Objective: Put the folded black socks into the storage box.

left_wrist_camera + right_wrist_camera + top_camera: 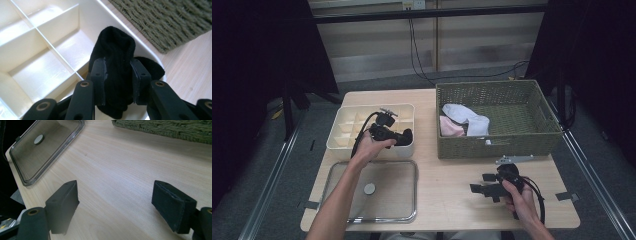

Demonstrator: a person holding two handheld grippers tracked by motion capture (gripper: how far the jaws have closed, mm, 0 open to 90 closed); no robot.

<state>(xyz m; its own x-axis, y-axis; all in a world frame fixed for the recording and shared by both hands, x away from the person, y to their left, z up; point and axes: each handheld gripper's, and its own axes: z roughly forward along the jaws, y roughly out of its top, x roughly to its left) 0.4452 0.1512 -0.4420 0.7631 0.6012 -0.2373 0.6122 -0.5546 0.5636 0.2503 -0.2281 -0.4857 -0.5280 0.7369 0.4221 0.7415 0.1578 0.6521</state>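
Note:
A black sock stands bunched between the pads of my left gripper, which is shut on it. The sock's lower end hangs in the near right corner compartment of a white divided box. In the high view the left gripper holds the black sock over the front right corner of the white box. My right gripper rests low over the wooden table at the front right. Its jaws stand wide apart with nothing between them, bare wood under the right gripper.
A green woven basket at the back right holds a white cloth and a pink cloth. A clear rectangular lid with a round knob lies at the front left. The basket wall is close beside the box.

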